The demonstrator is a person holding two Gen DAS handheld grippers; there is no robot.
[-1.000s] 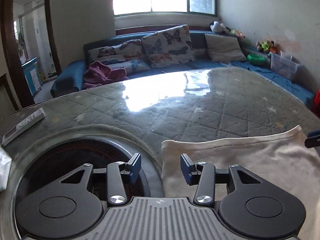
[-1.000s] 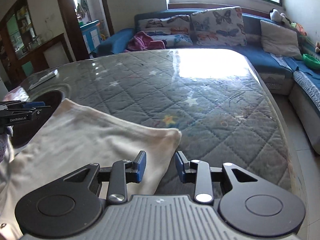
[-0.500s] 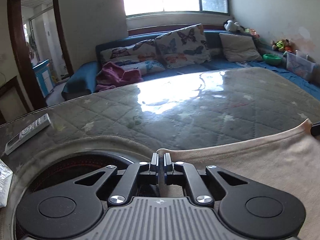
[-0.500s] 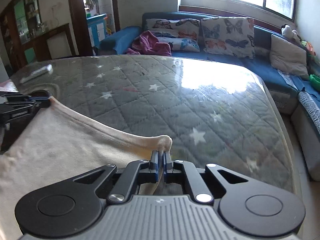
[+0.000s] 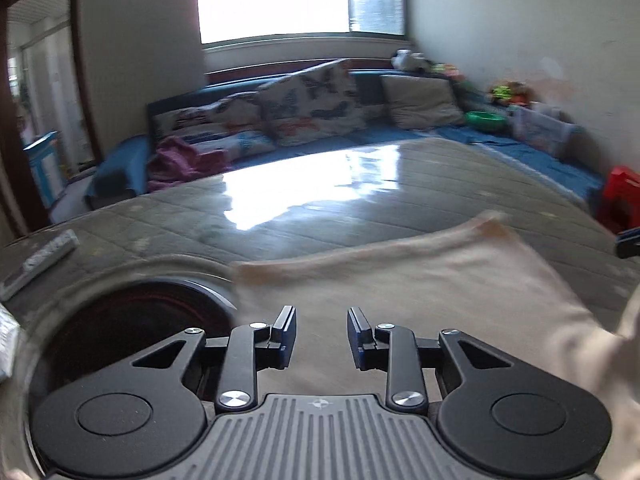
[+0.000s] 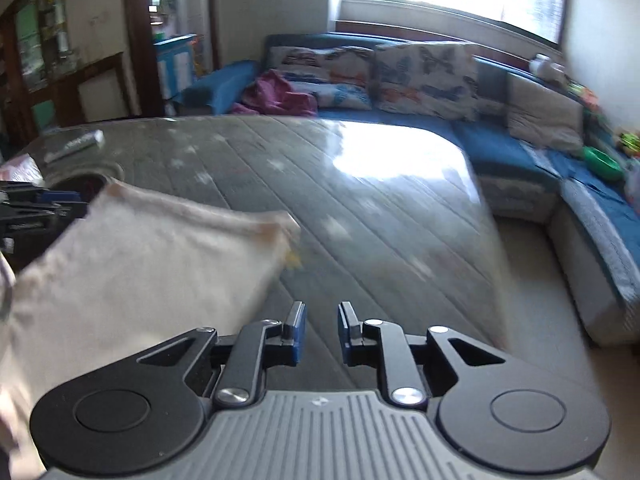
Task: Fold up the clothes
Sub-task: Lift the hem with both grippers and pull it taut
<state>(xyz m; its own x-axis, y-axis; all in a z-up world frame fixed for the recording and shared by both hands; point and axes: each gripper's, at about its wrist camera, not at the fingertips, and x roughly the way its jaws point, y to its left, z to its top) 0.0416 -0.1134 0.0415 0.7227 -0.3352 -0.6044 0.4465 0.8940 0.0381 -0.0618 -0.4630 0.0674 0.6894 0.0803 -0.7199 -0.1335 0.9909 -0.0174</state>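
Cream cloth (image 5: 420, 280), one piece, lies flat on the near part of the quilted grey table (image 5: 360, 208), its far edge running from a corner beside the round dark opening (image 5: 132, 320) on the left to a raised corner toward the right. Both views are blurred, so fine detail of the hem cannot be told. One left gripper (image 5: 321, 334) hangs over the near left part of the cloth with its two fingers apart and nothing between them; one right gripper (image 6: 321, 332) sits just off the cloth's right edge, over bare table, fingers likewise apart and empty. In the right wrist view the cloth (image 6: 152, 264) fills the near left, its far right corner lifted slightly off the surface, and the left gripper shows at the far left edge of that picture. Beyond the cloth the table is open all the way to its far edge, with bright window glare on its top. One remote control (image 5: 44, 256) lies near the table's far left edge, well apart from the cloth. Past the table stands a blue sofa (image 6: 500, 148) with one purple garment (image 6: 276, 96) heaped at its left end, and one red stool (image 5: 620, 200) sits off the table's right side.
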